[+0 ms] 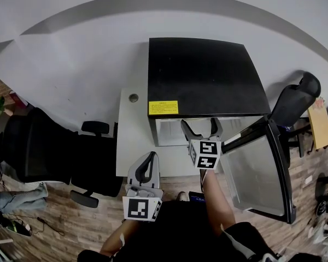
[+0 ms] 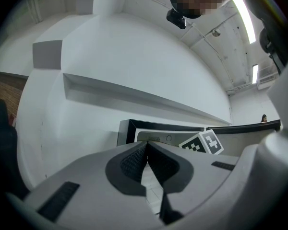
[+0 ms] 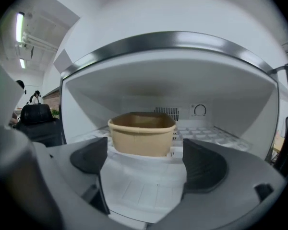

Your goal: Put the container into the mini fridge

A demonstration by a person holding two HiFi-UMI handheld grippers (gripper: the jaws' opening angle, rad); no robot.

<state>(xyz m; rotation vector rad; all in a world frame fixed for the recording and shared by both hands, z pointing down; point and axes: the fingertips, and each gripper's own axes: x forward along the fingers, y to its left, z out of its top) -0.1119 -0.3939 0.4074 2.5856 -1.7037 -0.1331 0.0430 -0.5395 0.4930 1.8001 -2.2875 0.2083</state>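
head view: container (image 3: 142, 133) hidden under mini fridge (image 1: 205, 75) top | left gripper view: fridge interior mostly blocked

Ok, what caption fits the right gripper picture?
Right gripper, fingers apart, facing the tan container sitting inside the mini fridge.

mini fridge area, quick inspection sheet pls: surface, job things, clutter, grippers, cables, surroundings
surface: white desk, round hole in its top
job's things: tan rectangular container sits inside the black-topped mini fridge; door open
clutter: nothing seen
grippers: left gripper shut, empty; right gripper open, container just beyond its jaws, not gripped
cables: thin dark cable on the wood floor
surroundings: black office chair left, another right; white wall
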